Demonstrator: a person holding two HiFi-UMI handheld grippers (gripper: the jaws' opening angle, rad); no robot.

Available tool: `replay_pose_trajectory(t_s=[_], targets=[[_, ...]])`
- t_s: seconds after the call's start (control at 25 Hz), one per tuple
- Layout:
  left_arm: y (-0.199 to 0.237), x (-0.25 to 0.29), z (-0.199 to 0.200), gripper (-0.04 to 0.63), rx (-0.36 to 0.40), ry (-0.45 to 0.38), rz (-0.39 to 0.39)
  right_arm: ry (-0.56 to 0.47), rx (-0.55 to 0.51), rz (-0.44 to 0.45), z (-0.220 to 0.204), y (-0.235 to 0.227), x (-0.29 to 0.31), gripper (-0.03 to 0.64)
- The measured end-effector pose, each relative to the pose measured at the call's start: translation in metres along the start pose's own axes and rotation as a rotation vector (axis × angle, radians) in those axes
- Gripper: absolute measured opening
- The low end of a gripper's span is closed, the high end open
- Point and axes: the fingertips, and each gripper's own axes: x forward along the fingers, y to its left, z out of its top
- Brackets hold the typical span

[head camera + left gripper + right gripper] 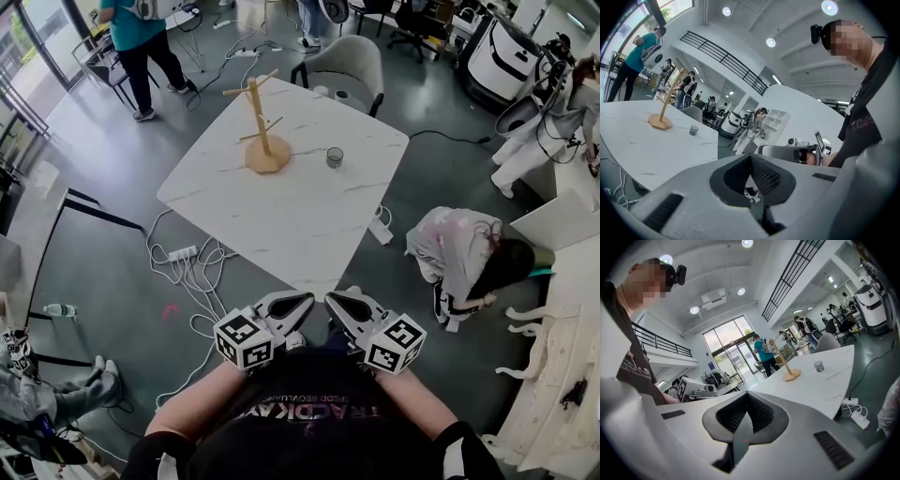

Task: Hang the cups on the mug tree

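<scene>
A wooden mug tree (262,131) stands upright at the far left of the white marble table (291,220). To its right, apart from it, one small grey cup (335,157) sits on the tabletop. The tree's pegs are bare. Both grippers are held close to the person's chest, short of the table's near corner and far from the cup. My left gripper (302,302) is shut and holds nothing, and so is my right gripper (336,302). The left gripper view shows the tree (663,110) and cup (693,130) beyond the shut gripper (751,159). The right gripper view shows the tree (785,364), cup (818,365) and shut gripper (747,397).
A grey chair (349,67) stands at the table's far side. A person (464,253) crouches on the floor by the right edge. A power strip with cables (183,253) lies on the floor at the left. Another person (136,37) stands at the back left.
</scene>
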Motion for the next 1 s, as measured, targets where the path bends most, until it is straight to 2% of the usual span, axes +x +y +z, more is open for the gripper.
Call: replay_pose_trajectory(t_s=[1.0], targets=[[-0.004, -0.007, -0.005, -0.003, -0.011, -0.002, -0.003, -0.065, 0.008, -0.066, 0.019, -0.02, -0.004, 0.011]])
